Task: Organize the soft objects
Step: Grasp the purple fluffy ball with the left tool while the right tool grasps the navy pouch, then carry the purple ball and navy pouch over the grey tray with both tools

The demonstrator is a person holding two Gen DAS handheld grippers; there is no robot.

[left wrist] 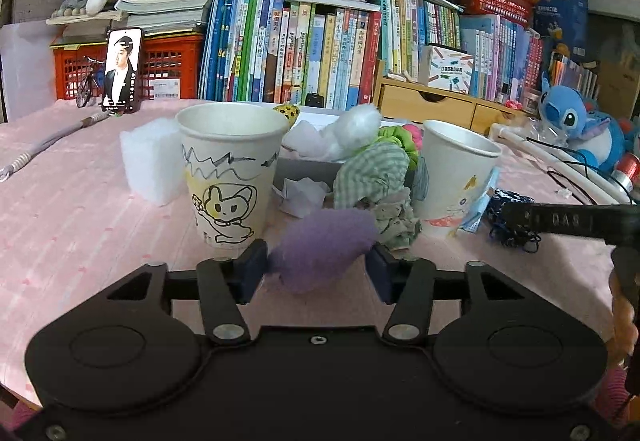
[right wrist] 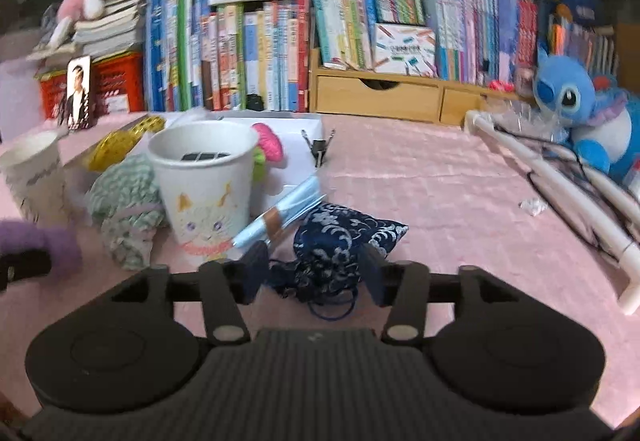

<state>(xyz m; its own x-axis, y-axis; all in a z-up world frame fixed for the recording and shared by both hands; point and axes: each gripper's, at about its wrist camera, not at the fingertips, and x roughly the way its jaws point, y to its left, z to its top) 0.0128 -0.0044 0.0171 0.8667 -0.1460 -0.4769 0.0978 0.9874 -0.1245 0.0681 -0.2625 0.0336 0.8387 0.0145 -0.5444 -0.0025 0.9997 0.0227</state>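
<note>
My left gripper [left wrist: 316, 267] has its jaws around a fuzzy purple soft piece [left wrist: 324, 245], just in front of a paper cup with a drawn animal [left wrist: 228, 177]. A green checked cloth [left wrist: 372, 177] lies between that cup and a second paper cup [left wrist: 456, 177]. My right gripper [right wrist: 314, 273] has its jaws either side of a dark blue patterned pouch [right wrist: 340, 241] on the pink tablecloth, with gaps to it. The cat cup [right wrist: 204, 181] stands just behind to the left, and the purple piece [right wrist: 40, 241] shows at the left edge.
A white foam block [left wrist: 152, 165], crumpled paper [left wrist: 300, 193], a white fluffy ball [left wrist: 360, 125] and pink and green scrunchies [left wrist: 404, 137] lie around a grey box [left wrist: 304, 169]. Books line the back. A blue plush toy [right wrist: 580, 113] and white tubes [right wrist: 560, 185] sit at the right.
</note>
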